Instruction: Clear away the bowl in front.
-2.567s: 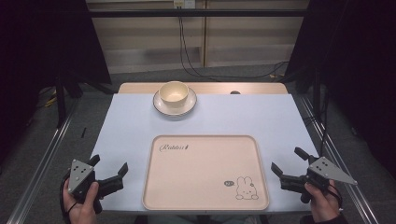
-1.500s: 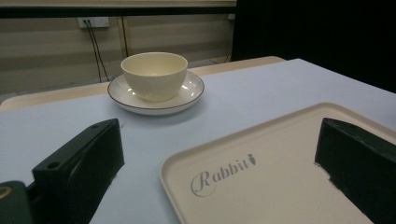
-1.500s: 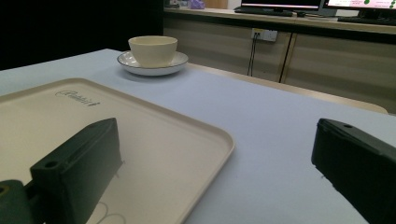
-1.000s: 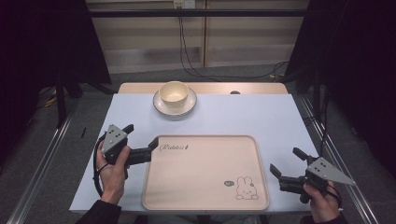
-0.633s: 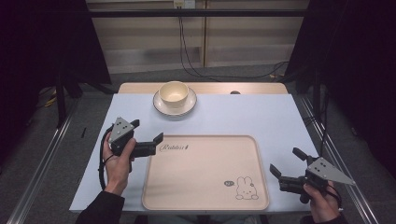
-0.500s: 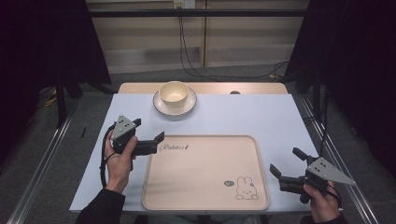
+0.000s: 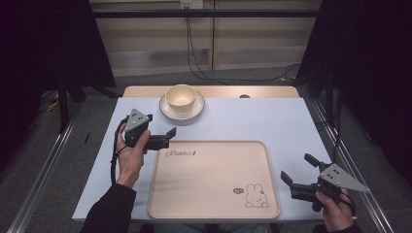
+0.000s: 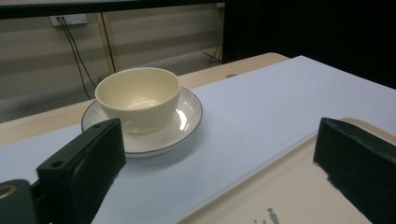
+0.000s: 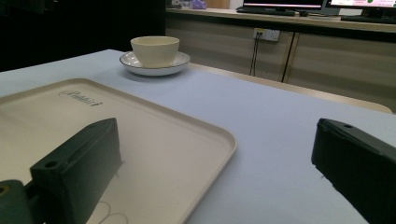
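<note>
Moved farther since before, the left gripper [image 7: 165,133] – jaws open – hovers near the bowl [image 7: 180,97]; right gripper [image 7: 297,171] rests open.

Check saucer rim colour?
Saucer: off-white with a thin dark line round its rim, under a plain cream bowl. Clearest in the left gripper view.

A pale blue worktop [image 7: 272,121] is seen from above. A cream bowl [image 7: 180,97] is set on a saucer [image 7: 194,111] at the far edge, centre. A beige tray [image 7: 209,174] w/ a rabbit print is laid near the front. The left gripper [image 7: 171,137] is held just beside the tray's far-left corner, jaws apart, short of the saucer. The right gripper [image 7: 299,169] is held at the tray's right edge, jaws spread wide.
</note>
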Demonstrator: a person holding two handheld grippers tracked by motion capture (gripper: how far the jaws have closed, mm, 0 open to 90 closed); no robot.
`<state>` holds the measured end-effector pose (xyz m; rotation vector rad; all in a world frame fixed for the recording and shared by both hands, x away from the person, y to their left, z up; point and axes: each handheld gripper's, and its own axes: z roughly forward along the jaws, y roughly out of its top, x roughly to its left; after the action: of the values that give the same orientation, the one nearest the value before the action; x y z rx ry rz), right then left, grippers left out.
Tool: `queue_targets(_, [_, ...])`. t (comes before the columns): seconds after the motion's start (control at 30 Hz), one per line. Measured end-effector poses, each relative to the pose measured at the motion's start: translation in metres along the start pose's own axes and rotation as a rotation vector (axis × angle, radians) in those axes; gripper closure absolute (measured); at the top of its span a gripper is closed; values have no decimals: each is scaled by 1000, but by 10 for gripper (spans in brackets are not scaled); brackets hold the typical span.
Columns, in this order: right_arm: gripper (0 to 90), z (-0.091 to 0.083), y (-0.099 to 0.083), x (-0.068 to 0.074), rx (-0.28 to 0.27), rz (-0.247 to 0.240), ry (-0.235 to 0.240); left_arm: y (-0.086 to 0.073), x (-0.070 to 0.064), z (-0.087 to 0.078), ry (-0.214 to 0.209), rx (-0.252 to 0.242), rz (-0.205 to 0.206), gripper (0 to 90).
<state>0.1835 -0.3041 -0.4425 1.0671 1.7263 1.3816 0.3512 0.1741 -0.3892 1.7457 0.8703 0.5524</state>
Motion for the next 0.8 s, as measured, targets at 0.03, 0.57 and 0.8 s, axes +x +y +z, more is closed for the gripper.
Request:
queue_targets(0.03, [9, 0, 0, 0, 0, 1, -1, 1, 2, 2, 2, 4, -2, 26])
queue_targets(0.57, [8, -1, 0, 0, 5, 5, 0, 4, 26, 39, 37, 56, -45, 32])
queue_targets(0.8, [8, -1, 0, 0, 2, -1, 0, 8, 35, 50, 54, 97, -37, 34])
